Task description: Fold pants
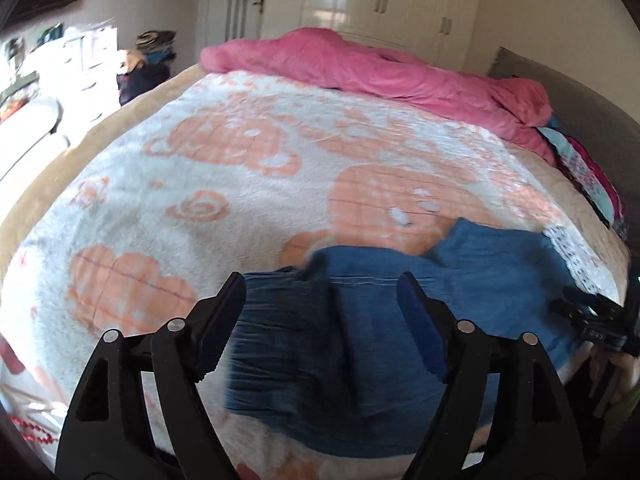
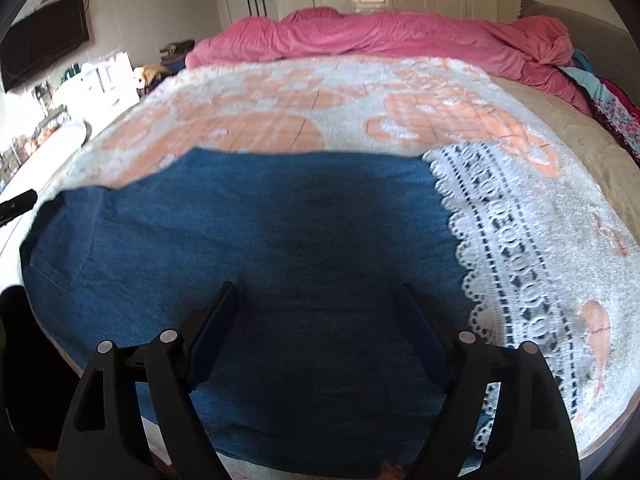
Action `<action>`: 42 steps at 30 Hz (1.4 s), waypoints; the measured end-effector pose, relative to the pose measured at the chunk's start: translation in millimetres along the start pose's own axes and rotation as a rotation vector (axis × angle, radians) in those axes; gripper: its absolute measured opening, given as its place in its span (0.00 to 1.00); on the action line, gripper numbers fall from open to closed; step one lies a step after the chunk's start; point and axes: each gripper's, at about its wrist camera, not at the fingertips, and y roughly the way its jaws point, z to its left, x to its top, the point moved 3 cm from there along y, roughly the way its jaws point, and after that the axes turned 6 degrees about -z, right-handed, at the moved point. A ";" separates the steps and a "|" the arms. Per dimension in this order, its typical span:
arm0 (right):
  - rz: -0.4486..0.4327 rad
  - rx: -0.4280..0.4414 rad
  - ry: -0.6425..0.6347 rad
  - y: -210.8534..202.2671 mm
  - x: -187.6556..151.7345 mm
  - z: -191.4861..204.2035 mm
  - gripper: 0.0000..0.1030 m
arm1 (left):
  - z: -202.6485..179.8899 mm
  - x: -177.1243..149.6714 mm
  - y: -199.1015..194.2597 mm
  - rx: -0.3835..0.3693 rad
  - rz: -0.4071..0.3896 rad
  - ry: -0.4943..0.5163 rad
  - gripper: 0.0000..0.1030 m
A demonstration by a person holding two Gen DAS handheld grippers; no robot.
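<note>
Mid-fold: blue pants (image 2: 256,248) lying on bed blanket (image 1: 168,184). Left gripper (image 1: 322,292) and right gripper (image 2: 316,300) both spread, holding nothing. Next: pinch waistband edge.

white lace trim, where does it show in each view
Left wrist: the white lace trim sits far right, at the right end of the blue pants.
Right wrist: it runs down the right side, bordering the pants.
Shared landmark: the pink duvet along the bed's far edge.
</note>
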 end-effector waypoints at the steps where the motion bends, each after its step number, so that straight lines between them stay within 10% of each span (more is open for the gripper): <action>1: -0.016 0.000 0.009 -3.4 1.3 -1.4 0.78 | -7.8 -0.4 -0.1 -0.014 0.002 0.013 0.70; 10: -0.023 -0.053 0.063 -7.3 1.4 -16.2 0.78 | -117.8 -27.5 44.7 -0.240 0.139 0.218 0.70; 26: 0.027 -0.075 0.036 6.7 -2.2 -13.5 0.85 | -108.0 -53.8 88.7 -0.173 0.211 0.234 0.82; 42: -0.133 -0.092 0.056 -40.8 7.7 -14.3 0.93 | -129.8 -33.1 55.1 -0.195 0.193 0.239 0.89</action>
